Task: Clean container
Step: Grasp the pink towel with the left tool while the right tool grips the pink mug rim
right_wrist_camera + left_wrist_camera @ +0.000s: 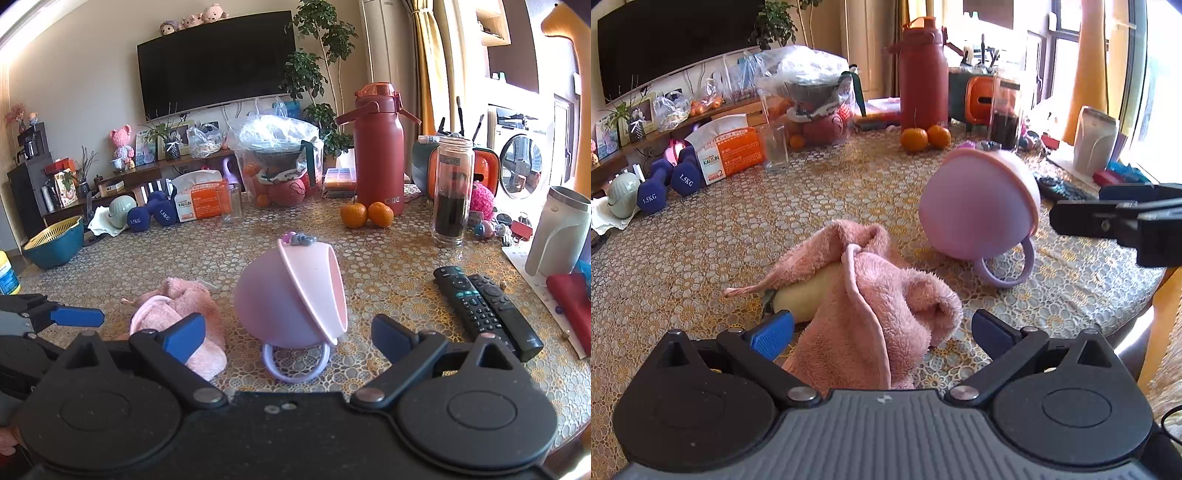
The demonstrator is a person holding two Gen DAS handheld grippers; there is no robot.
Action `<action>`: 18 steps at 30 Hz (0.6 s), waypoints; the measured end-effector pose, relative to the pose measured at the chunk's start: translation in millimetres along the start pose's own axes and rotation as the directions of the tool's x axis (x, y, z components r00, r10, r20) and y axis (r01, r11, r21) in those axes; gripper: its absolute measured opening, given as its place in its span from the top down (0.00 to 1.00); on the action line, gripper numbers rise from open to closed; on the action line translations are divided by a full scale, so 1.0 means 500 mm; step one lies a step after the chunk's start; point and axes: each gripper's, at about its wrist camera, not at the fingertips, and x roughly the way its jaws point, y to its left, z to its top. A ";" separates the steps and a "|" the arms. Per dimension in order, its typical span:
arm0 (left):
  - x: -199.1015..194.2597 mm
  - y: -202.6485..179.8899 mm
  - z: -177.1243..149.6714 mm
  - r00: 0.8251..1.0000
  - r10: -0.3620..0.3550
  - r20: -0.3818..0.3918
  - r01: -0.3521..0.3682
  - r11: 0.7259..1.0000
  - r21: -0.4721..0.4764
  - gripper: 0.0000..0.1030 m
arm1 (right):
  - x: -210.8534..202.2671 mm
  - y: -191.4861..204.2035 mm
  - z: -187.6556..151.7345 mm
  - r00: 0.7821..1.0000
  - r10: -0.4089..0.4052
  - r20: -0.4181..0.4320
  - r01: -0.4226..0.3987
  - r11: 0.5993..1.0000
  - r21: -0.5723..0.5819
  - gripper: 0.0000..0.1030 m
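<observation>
The lilac cup (291, 295) lies tipped on its side on the lace-patterned table (738, 240), its pale pink inside facing right toward the two remotes (487, 306) and its ring handle (295, 360) flat on the cloth just in front of the right gripper (288, 332), whose blue pads are spread wide and empty. Left of the cup, near but apart, sits the crumpled pink towel (871, 302), and the left gripper (882, 328) hangs over it with fingers wide, the towel bunched between them, nothing clamped.
</observation>
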 end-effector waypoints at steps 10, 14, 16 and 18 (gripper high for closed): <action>0.047 -0.014 -0.022 0.998 0.036 -0.046 -0.035 0.999 0.028 0.19 | 0.072 -0.026 0.017 0.999 -0.005 -0.042 0.004 0.999 -0.037 0.09; 0.051 -0.018 -0.023 0.999 0.038 -0.039 -0.036 0.998 0.044 0.39 | 0.096 -0.031 0.032 0.999 0.020 -0.048 -0.023 0.999 -0.045 0.15; 0.050 -0.022 -0.021 0.998 0.048 -0.033 -0.046 0.997 0.063 0.53 | 0.105 -0.031 0.039 0.998 0.033 -0.049 -0.035 0.998 -0.052 0.17; 0.046 -0.022 -0.018 0.998 0.051 -0.022 -0.049 0.996 0.069 0.67 | 0.114 -0.031 0.046 0.997 0.050 -0.058 -0.053 0.997 -0.059 0.22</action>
